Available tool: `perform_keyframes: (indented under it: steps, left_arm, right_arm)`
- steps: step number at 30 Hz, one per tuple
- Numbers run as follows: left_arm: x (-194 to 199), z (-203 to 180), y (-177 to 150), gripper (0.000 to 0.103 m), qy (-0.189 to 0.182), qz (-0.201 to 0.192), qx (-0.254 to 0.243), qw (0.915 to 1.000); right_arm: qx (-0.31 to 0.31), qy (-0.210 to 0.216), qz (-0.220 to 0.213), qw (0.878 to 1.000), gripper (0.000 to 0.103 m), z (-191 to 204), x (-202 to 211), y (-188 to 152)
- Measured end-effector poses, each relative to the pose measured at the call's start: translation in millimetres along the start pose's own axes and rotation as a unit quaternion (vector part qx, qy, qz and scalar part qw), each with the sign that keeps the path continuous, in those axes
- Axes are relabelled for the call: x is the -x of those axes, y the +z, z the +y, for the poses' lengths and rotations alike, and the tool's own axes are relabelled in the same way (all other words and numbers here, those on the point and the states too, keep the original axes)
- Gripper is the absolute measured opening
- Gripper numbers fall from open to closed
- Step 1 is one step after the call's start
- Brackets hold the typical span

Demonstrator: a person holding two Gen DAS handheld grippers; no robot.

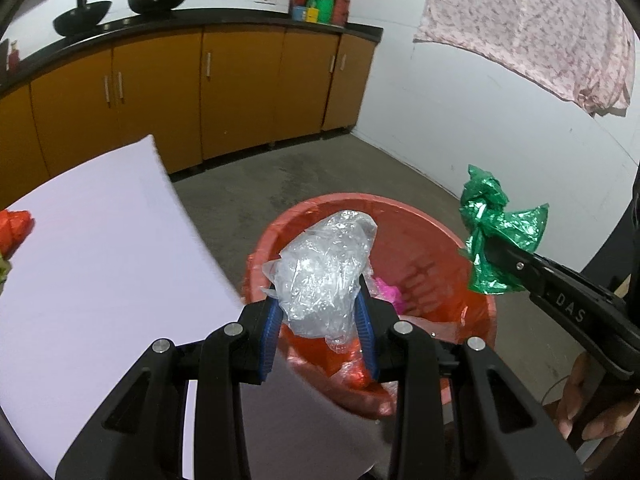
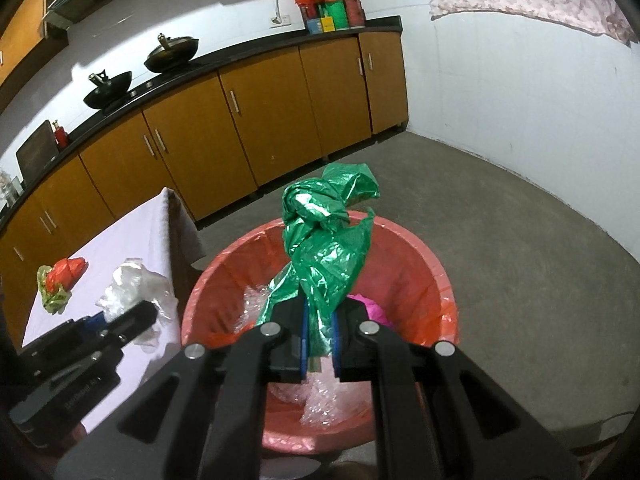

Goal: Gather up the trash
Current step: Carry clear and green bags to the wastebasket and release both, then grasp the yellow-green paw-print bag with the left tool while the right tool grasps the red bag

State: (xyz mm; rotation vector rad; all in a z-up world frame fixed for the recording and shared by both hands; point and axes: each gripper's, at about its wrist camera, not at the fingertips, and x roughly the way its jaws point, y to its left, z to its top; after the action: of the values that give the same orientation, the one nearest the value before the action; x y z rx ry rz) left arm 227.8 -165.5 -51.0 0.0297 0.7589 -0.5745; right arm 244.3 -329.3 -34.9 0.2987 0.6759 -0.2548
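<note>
My left gripper point(image 1: 320, 320) is shut on a crumpled clear plastic bag point(image 1: 324, 268) and holds it over the near rim of the red trash bin point(image 1: 440, 232). It shows from the side in the right wrist view point(image 2: 120, 316), at the table's edge. My right gripper point(image 2: 320, 344) is shut on a crumpled green foil bag point(image 2: 324, 240) above the red bin point(image 2: 416, 264). In the left wrist view this gripper point(image 1: 492, 252) comes in from the right with the green bag point(image 1: 500, 228). The bin holds clear plastic point(image 2: 320, 396) and a pink scrap point(image 2: 368, 308).
A white table point(image 1: 100, 260) stands left of the bin, with a red-and-green wrapper point(image 2: 60, 280) on it. Orange cabinets point(image 1: 240, 88) with woks on the black counter line the back wall. A bare concrete floor point(image 2: 520, 240) lies to the right.
</note>
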Motion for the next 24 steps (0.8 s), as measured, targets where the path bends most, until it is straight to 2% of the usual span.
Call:
perform_keyframes:
  steps: [3,5,9,14,17,19,21,24]
  left_arm:
    - [-7.2,-4.7,1.1,0.035,-0.011,0.006,-0.003,0.9999]
    - [-11.7,-6.5,2.2,0.04,-0.015,0.009,-0.003,0.9998]
    - [-18.4,-2.2,0.1,0.053,-0.021,0.019,-0.001,0.9996]
    - [-21.2,9.8,-6.5,0.055,-0.016,0.029,0.012,0.9994]
    - [-18.8,15.9,-9.0,0.06,-0.005,0.029,0.023,0.9993]
    - [-13.8,24.3,-11.9,0.063,0.006,0.026,0.027,0.9993]
    - [-7.2,35.8,-13.6,0.067,0.02,0.021,0.032,0.999]
    - [5.2,53.3,-16.7,0.072,0.043,0.011,0.044,0.998]
  right_arm:
    - [-0.007,0.002,-0.001,1.0,0.011,-3.7,-5.0,2.9]
    - [-0.012,0.005,-0.003,1.0,0.015,-6.2,-7.8,4.5]
    - [-0.025,0.003,-0.001,1.0,0.033,-15.4,-12.5,1.1]
    - [-0.037,-0.01,0.01,0.999,0.035,-24.2,-20.5,-5.3]
    - [-0.034,-0.015,0.01,0.999,0.041,-21.5,-21.6,-6.7]
    - [-0.026,-0.018,0.005,0.999,0.049,-15.0,-20.4,-6.6]
    - [-0.016,-0.021,-0.004,1.0,0.069,-7.7,-17.1,-6.6]
    - [0.01,-0.033,-0.026,0.999,0.086,8.4,-9.9,-5.3]
